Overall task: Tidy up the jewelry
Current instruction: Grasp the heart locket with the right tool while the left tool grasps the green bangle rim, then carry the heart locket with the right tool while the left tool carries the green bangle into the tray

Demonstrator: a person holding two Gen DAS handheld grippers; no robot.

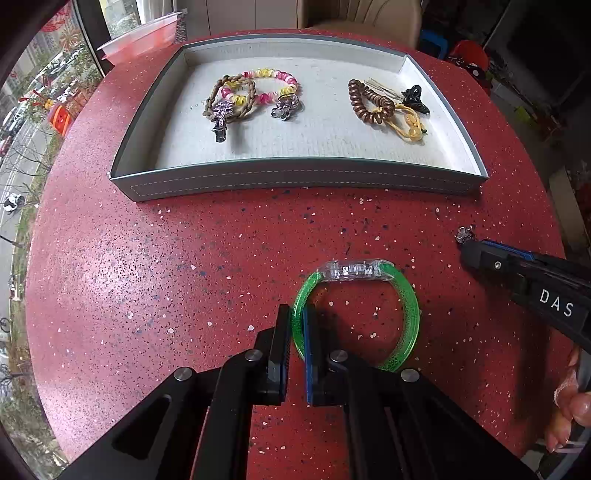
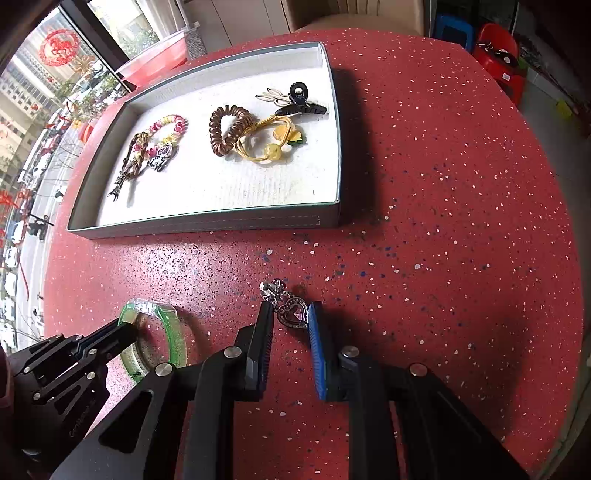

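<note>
The left gripper (image 1: 295,343) is clamped on a translucent green plastic bangle (image 1: 410,317) lying on the speckled red table (image 1: 184,277). The right gripper (image 2: 290,321), lettered "DAS", pinches a silver heart-shaped pendant (image 2: 293,314) just above the table.

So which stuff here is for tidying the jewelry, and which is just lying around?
For the job:
- green bangle, in the left gripper
- heart charm, between the right gripper fingers
- tray
- bead bracelets, hair ties

Just lying about:
- red tub
- chair
</note>
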